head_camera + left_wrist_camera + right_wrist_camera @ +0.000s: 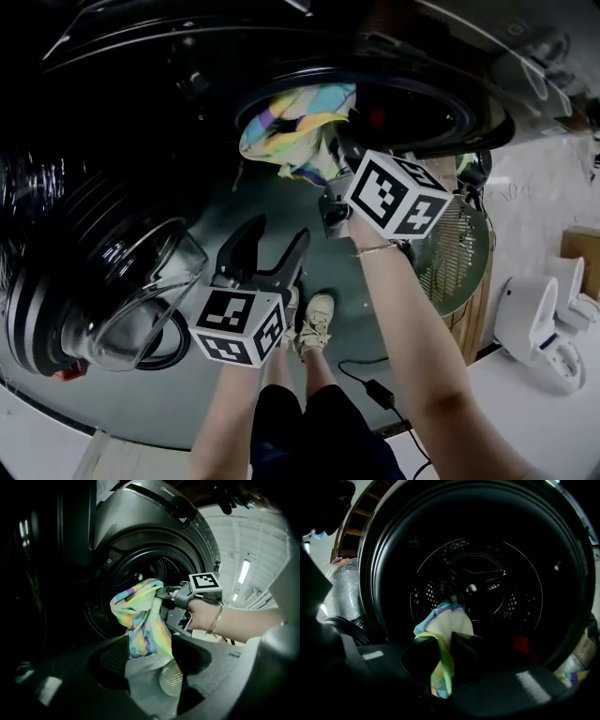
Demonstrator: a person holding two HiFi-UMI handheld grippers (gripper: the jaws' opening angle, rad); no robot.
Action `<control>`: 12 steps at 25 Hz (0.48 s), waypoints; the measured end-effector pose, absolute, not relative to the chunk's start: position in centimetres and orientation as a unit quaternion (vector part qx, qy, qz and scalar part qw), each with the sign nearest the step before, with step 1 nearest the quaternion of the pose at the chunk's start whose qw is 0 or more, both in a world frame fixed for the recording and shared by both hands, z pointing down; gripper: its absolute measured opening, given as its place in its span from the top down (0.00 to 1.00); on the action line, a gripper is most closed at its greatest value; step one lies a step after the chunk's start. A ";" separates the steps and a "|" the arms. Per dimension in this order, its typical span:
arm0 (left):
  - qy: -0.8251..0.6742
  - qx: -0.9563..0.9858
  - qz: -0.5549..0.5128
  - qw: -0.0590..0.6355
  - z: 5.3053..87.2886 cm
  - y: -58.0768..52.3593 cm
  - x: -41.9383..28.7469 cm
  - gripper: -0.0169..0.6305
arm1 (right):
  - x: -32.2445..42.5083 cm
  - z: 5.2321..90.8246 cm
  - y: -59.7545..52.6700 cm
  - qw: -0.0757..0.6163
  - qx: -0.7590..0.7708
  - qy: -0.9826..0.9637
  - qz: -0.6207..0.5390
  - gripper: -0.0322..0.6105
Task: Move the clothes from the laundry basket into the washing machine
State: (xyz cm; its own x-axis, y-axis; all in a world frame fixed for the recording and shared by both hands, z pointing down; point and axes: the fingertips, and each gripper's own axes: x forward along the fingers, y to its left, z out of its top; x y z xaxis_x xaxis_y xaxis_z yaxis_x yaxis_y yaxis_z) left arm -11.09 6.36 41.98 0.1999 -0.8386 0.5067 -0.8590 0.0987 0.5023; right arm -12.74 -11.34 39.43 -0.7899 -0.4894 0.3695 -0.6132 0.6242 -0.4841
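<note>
At the mouth of the washing machine (469, 112), a striped garment in yellow, green, blue and purple (298, 127) hangs bunched against the lower left part of the round opening, some of its folds trailing below the dark rim. The right gripper (335, 157) has its jaws closed tight on the cloth; in the right gripper view the fabric (443, 625) is pinched in the narrow gap between them and billows up in front. Beyond it the perforated drum (478, 588) lies deep and dark, with wide room above and to both sides of the garment before the door ring, and a red item (522, 644) low on the right inside. In the left gripper view the cloth (140, 620) drapes down from the right gripper (164, 595), just short of the rim's inner edge. The left gripper (277, 234) is lower and nearer the person, apart from the garment, its jaws spread wide with nothing gripped; the fabric only appears between them in its own view because it hangs farther off. Left of it the machine's glass door (122, 300) stands swung open, near that gripper but not touching it. Below, the person's shoes (314, 323) stand on the grey floor, with a black cable and adapter (375, 389) to their right.
</note>
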 end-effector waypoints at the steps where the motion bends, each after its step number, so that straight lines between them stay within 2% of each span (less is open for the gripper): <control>1: -0.635 0.669 0.011 0.386 42.0 6.4 -11.4 0.40 | -13.3 39.3 -12.0 0.099 0.308 -0.898 0.299 0.85; 7: -0.656 0.655 -0.007 0.375 41.5 6.7 -13.4 0.40 | -16.2 38.2 -15.1 0.091 0.312 -0.909 0.261 0.86; 12: -0.655 0.653 -0.014 0.380 42.0 6.7 -13.4 0.40 | -17.1 40.1 -16.6 0.123 0.312 -0.913 0.231 0.84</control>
State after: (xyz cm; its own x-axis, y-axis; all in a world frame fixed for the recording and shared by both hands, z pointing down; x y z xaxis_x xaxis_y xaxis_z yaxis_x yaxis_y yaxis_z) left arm -13.37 6.72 41.98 0.1420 -0.8660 0.4794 -0.8454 0.1458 0.5139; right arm -17.08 -16.57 40.14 -0.7755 -0.5129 0.3681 -0.6263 0.6984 -0.3464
